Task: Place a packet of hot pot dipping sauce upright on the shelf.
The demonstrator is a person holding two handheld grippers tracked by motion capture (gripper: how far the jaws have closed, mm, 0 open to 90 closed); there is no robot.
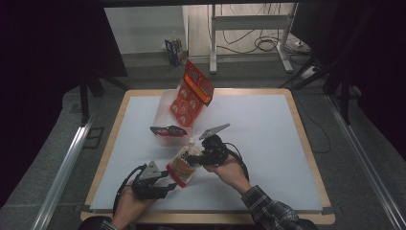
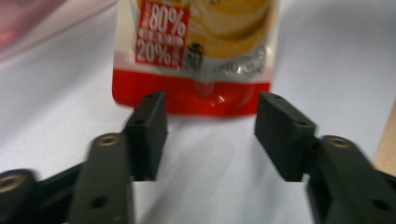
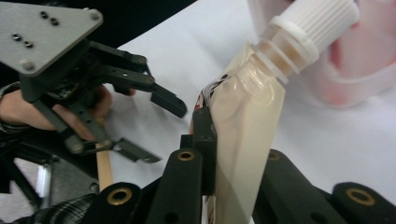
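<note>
Pouch [image 1: 182, 166] w/ a white cap [image 3: 312, 29] hung just over the surface [image 1: 268, 143], near my side. My right claw [image 1: 201, 157] was clenched on its top, below the cap. My left claw [image 2: 210, 135] was released, jaws apart by the red bottom edge. Pouch looked soft, squishy & light, prob slippery. I'd grab the stiff bottom seam.

White-topped table [image 1: 268, 143], wooden rim. On it: clear tub [image 1: 162, 109] holding red snack bag [image 1: 190, 96], dark packet [image 1: 167, 130].
</note>
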